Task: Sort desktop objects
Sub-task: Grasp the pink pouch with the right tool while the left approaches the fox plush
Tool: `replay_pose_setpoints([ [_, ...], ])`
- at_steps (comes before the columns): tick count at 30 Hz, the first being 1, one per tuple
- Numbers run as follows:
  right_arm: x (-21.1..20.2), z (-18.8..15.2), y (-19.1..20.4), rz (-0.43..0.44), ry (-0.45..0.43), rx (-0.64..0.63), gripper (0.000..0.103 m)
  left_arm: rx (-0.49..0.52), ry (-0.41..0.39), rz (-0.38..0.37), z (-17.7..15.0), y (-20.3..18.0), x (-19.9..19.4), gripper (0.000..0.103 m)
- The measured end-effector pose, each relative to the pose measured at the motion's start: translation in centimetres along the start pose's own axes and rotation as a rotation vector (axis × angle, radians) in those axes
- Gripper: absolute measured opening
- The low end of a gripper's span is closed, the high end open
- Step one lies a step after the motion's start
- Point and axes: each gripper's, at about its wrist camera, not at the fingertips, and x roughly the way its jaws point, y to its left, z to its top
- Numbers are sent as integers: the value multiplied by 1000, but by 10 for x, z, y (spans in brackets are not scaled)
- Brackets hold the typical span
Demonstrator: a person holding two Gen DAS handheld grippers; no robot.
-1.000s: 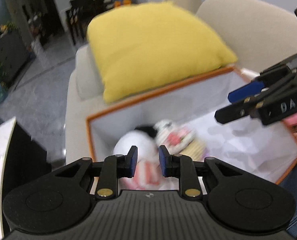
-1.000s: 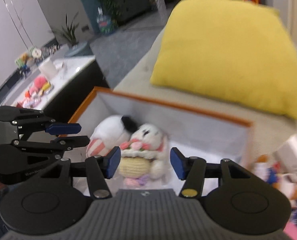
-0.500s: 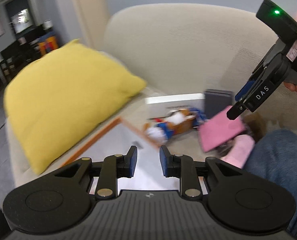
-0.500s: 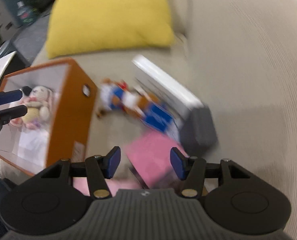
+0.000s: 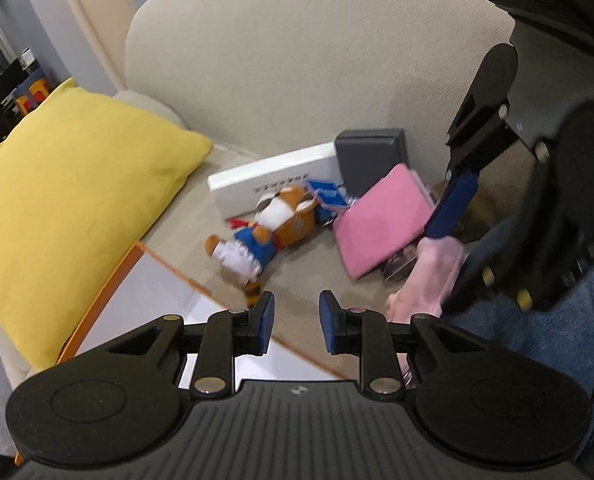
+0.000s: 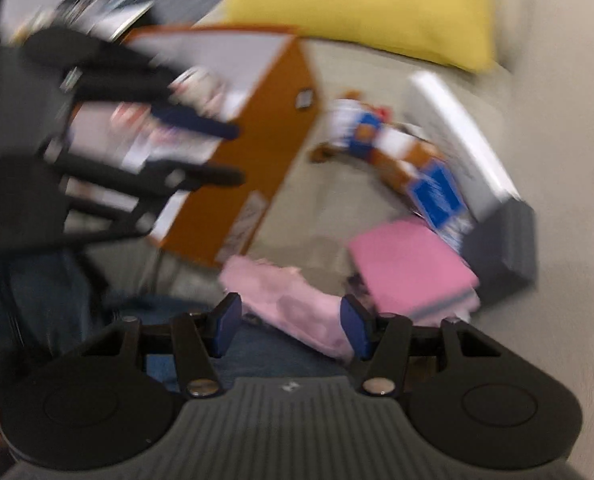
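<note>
The pale pink soft item (image 6: 293, 304) lies on the sofa seat (image 5: 305, 276) at the near edge of the pile, beside the person's denim-clad leg (image 5: 569, 320), and we judge it the next thing to sort. Our right tool (image 6: 289, 326) hangs over it with its jaws standing wide and empty; the item sits just ahead of and between the pads, though the blur does not let us say whether they touch it. To take it well, we would lower the tool until both pads straddle the thick middle of the item, then close firmly, since soft fabric will sag and slip from a shallow pinch. Just beyond it leans a pink book (image 6: 413, 264), against a grey box (image 5: 371, 156) and a white box (image 5: 273, 176), with a plush fox (image 5: 273, 228) to the left. Our left tool (image 5: 293, 322) is narrowly parted and holds nothing, over the near corner of the orange storage box (image 6: 265, 152). A yellow cushion (image 5: 77, 176) rests farther left.
</note>
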Motion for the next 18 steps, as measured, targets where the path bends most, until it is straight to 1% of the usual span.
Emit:
replay_pose_setpoints([
  [2, 7, 2, 13, -3, 30, -98, 58, -12, 8, 11, -3, 2, -2, 28],
  [3, 12, 2, 19, -9, 46, -152, 61, -16, 10, 14, -4, 3, -2, 28],
  [4, 16, 3, 24, -20, 55, -197, 63, -19, 13, 15, -5, 3, -3, 28],
  [6, 25, 5, 32, -55, 71, -283, 64, -22, 14, 18, -5, 3, -5, 28],
  [8, 32, 8, 36, -86, 86, -340, 64, -23, 12, 22, -4, 3, -7, 28],
  [11, 42, 13, 39, -105, 96, -396, 64, -28, 6, 24, -4, 4, -10, 28],
  [13, 50, 16, 36, -133, 118, -412, 60, -33, 6, 28, -4, 4, -11, 28],
  [15, 59, 17, 31, -134, 146, -395, 50, -39, 9, 36, -6, 6, -12, 28],
  [18, 57, 14, 30, -136, 140, -397, 45, -51, 14, 45, -9, 8, -13, 28],
])
